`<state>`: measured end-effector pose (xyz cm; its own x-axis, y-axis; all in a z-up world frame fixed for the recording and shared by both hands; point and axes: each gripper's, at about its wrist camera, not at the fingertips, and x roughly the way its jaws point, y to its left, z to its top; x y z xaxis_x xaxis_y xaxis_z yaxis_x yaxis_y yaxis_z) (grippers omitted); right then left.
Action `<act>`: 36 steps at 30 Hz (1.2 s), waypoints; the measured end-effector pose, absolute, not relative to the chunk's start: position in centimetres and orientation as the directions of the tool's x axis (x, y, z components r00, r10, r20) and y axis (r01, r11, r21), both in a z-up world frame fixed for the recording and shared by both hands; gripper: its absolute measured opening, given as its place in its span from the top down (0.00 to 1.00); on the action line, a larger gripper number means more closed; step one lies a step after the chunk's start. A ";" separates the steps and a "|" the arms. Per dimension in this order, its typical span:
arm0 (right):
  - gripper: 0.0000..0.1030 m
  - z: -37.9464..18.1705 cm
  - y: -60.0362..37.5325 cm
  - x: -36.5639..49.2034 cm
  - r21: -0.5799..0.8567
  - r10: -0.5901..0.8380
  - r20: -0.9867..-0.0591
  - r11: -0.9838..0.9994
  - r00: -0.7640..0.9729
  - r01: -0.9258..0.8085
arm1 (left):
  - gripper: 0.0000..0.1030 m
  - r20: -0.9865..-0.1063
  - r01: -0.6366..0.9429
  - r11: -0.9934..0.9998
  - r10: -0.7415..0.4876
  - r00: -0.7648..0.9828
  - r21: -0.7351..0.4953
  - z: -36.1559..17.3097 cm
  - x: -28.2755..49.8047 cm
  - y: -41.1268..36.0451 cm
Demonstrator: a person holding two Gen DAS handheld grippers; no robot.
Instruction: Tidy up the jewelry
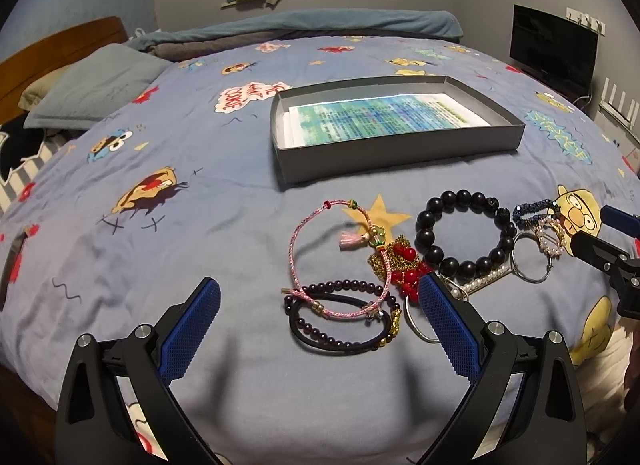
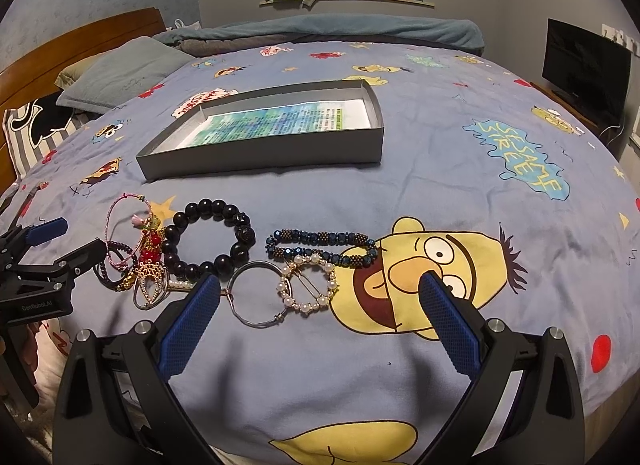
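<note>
Jewelry lies in a loose row on the blue cartoon bedspread. A pink cord bracelet (image 1: 338,261) overlaps a dark bead bracelet and black band (image 1: 340,321), beside a red and gold piece (image 1: 402,265). A big black bead bracelet (image 1: 464,233) (image 2: 214,239), a wire ring (image 2: 256,293), a pearl clip (image 2: 308,285) and a blue bead bracelet (image 2: 320,247) follow to the right. The grey box (image 1: 396,145) (image 2: 264,153), lined with printed paper, sits behind them. My left gripper (image 1: 320,295) is open just short of the pink bracelet. My right gripper (image 2: 320,291) is open around the pearl clip.
Pillows (image 1: 96,85) and a wooden headboard (image 1: 52,49) are at the left. A folded blanket (image 1: 320,27) lies across the far end of the bed. A dark monitor (image 2: 584,65) stands at the right. Open bedspread lies right of the box.
</note>
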<state>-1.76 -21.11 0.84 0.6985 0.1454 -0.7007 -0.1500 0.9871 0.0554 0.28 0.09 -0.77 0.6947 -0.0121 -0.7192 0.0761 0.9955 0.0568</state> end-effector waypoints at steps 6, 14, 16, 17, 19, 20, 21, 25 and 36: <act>0.05 0.8 -21.1 -1.8 0.056 0.145 -0.699 0.987 0.700 -0.149 | 0.05 -0.717 0.077 0.995 -0.013 0.697 0.056 -0.7 0.3 0.2; 0.05 0.8 -21.2 -1.6 0.056 0.142 -0.697 0.988 0.703 -0.144 | 0.05 -0.716 0.076 0.995 -0.010 0.698 0.060 -0.8 0.3 0.1; 0.05 0.8 -21.2 -1.6 0.056 0.141 -0.699 0.988 0.701 -0.143 | 0.05 -0.715 0.075 0.995 -0.009 0.699 0.061 -0.8 0.3 0.2; 0.05 0.8 -21.1 -1.5 0.055 0.141 -0.700 0.988 0.701 -0.144 | 0.05 -0.715 0.075 0.995 -0.009 0.699 0.061 -0.7 0.3 0.1; 0.05 0.9 -21.1 -1.5 0.055 0.141 -0.700 0.988 0.700 -0.145 | 0.05 -0.716 0.075 0.995 -0.009 0.698 0.061 -0.7 0.3 0.1; 0.05 0.9 -21.2 -1.5 0.054 0.141 -0.700 0.988 0.700 -0.145 | 0.05 -0.716 0.075 0.995 -0.009 0.698 0.061 -0.8 0.3 0.1; 0.05 0.9 -21.1 -1.5 0.053 0.140 -0.699 0.988 0.701 -0.145 | 0.05 -0.716 0.076 0.995 -0.009 0.698 0.061 -0.7 0.3 0.1; 0.05 0.9 -21.2 -1.5 0.056 0.140 -0.699 0.988 0.702 -0.142 | 0.05 -0.715 0.075 0.995 -0.007 0.699 0.063 -0.7 0.3 0.1; 0.05 0.7 -21.5 -1.2 0.059 0.138 -0.698 0.989 0.703 -0.136 | 0.05 -0.722 0.076 0.995 -0.009 0.692 0.060 -0.8 0.6 0.6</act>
<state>-1.24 -21.48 0.69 0.7025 0.1380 -0.6981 -0.1357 0.9890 0.0590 0.64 0.58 -0.81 0.6917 -0.0090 -0.7221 0.0758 0.9953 0.0601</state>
